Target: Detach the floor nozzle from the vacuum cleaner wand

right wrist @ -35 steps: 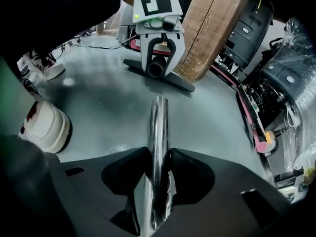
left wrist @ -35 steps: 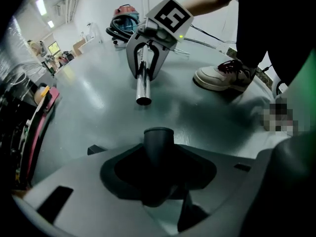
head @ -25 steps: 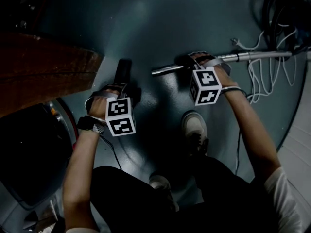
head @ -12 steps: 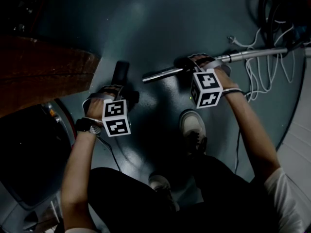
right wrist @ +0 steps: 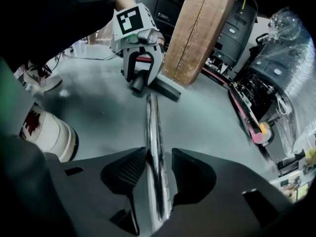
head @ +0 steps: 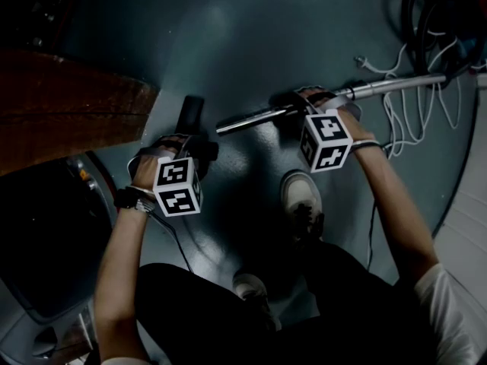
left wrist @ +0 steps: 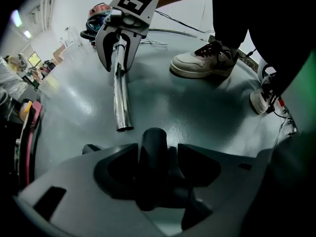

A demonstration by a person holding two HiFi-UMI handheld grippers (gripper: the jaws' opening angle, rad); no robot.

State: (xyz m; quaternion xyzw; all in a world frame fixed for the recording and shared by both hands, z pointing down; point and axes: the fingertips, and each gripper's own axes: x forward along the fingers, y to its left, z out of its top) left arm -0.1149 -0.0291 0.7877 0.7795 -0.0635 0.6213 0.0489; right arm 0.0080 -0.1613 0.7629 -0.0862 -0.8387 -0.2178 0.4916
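Seen from above, a dark floor nozzle [head: 190, 116] lies on the grey-green floor [head: 251, 36], detached from the chrome vacuum wand [head: 259, 117]; the wand's open end sits near the nozzle's neck [left wrist: 152, 147] without touching it; the left hand-held gripper [left wrist: 157, 159] has just been opening, its jaws wide around the neck with a gap on one side; the right hand-held gripper [right wrist: 154, 169] has also just been opening, the wand lying loosely between its pads; a white shoe [head: 304, 196] stands nearby.

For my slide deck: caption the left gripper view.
Left gripper, jaws just opened, stands astride the neck of the detached floor nozzle; the wand ends apart from it, just beyond.
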